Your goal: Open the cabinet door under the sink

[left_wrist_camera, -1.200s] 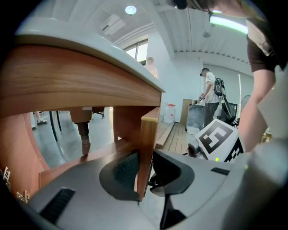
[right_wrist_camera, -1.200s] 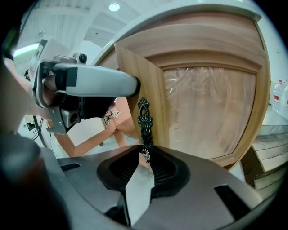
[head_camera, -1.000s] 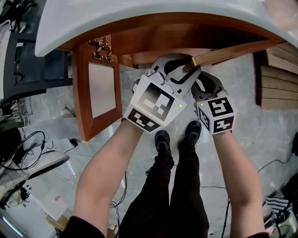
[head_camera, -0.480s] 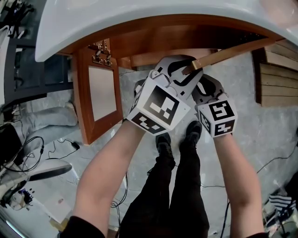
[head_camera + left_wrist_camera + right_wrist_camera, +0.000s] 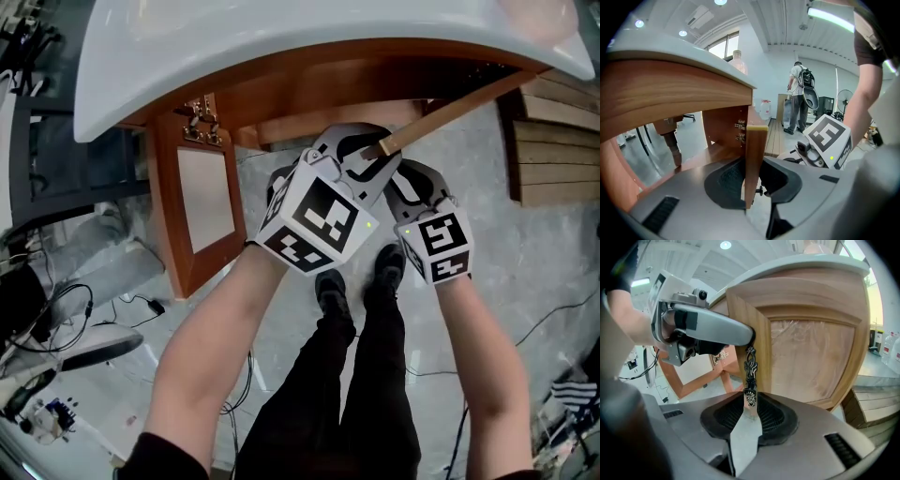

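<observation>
Wooden cabinet door (image 5: 811,348), ajar; ornate handle (image 5: 750,376)

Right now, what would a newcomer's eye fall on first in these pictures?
Two grippers meet at one wooden cabinet door below the white sink. The left gripper, its jaws just closing, clamps the door's free edge. The right gripper holds its jaws, just opening, apart around the ornate metal handle.

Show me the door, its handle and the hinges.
door (image 5: 756,159), left gripper view, its near edge
handle (image 5: 750,373), right gripper view, its ornate shaft
hinges (image 5: 202,108), head view, one metal plate
</observation>
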The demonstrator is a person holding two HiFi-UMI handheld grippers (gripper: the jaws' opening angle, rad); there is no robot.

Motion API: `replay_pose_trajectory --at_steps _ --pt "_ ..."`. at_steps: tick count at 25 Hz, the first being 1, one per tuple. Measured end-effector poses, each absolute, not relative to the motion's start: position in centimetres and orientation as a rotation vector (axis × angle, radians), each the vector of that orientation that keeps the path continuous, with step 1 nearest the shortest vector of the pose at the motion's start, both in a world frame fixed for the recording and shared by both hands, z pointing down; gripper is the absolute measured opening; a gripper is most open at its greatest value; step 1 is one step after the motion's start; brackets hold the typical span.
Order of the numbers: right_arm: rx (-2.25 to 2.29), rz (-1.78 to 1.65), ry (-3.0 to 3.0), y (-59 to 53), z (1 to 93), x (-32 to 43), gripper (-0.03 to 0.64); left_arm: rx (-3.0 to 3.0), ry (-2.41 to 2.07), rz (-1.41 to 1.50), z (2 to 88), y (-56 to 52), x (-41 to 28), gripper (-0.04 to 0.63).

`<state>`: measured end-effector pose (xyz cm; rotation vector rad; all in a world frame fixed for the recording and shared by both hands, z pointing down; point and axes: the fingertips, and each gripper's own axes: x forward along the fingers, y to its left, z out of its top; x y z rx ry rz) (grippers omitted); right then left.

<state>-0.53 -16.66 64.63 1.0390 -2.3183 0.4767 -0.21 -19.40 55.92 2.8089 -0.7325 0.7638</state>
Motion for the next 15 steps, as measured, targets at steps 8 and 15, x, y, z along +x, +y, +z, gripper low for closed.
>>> replay_pose_trajectory --at_steps 8,15 --pt "1.282 0.576 -2.235 -13.7 62.8 5.7 0.080 2.783 -0.730 0.718 55.6 -17.5 1.0 0.097" --pt "1.339 0.598 -2.208 -10.7 61.5 8.3 0.051 2.730 -0.776 0.712 55.4 -15.8 2.1 0.100"
